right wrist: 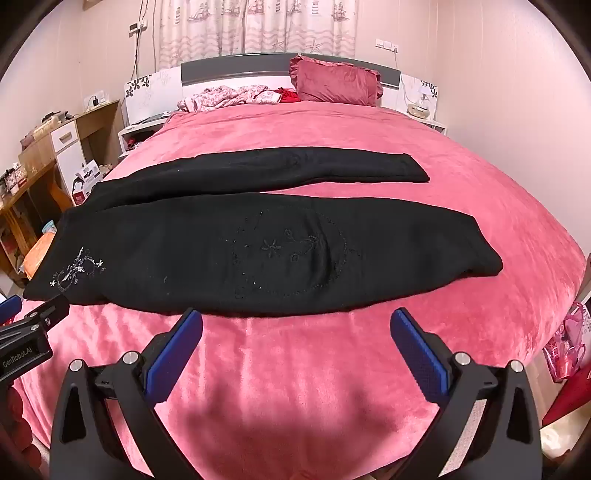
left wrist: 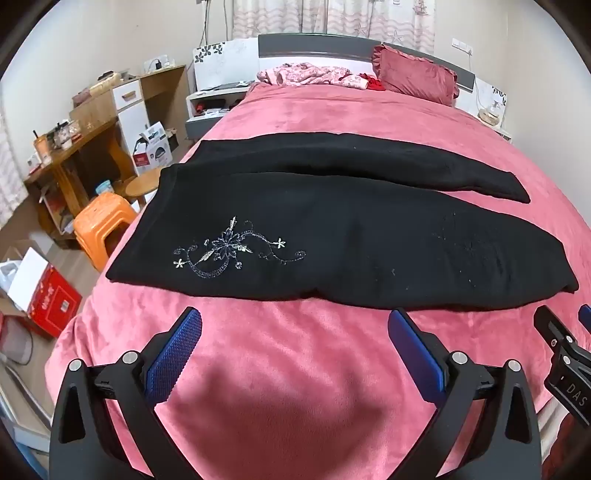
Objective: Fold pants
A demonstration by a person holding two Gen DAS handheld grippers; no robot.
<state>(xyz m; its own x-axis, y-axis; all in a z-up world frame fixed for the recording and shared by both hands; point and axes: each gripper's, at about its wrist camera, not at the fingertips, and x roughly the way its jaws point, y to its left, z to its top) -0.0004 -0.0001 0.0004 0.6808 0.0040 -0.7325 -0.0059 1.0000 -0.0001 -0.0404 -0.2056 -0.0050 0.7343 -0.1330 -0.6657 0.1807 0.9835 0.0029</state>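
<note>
2 grippers, left gripper (left wrist: 295,325) and right gripper (right wrist: 295,325), are hovering wide open and empty over the pink bedspread (left wrist: 280,369), each tilting down toward the pants' near edge just ahead. Beyond them, 1 pair of black pants (left wrist: 332,240) is lying flat crosswise, long axis running left-right, waistband (left wrist: 140,236) pointing left nearer the left gripper, the 2 legs' cuffs (right wrist: 487,258) reaching right nearer the right gripper.

A plush pink blanket (left wrist: 295,110) covers the bed, and at its far end a dark red ruffled pillow (left wrist: 415,75) leans against the grey and white headboard (left wrist: 314,46), with a crumpled pink floral garment (left wrist: 306,74) just left of it. On the floor to the left stand an orange plastic stool (left wrist: 101,221), a cluttered wooden desk (left wrist: 70,155) and a red cardboard box (left wrist: 51,301). Patterned pale curtains (right wrist: 258,26) hang behind the headboard.
</note>
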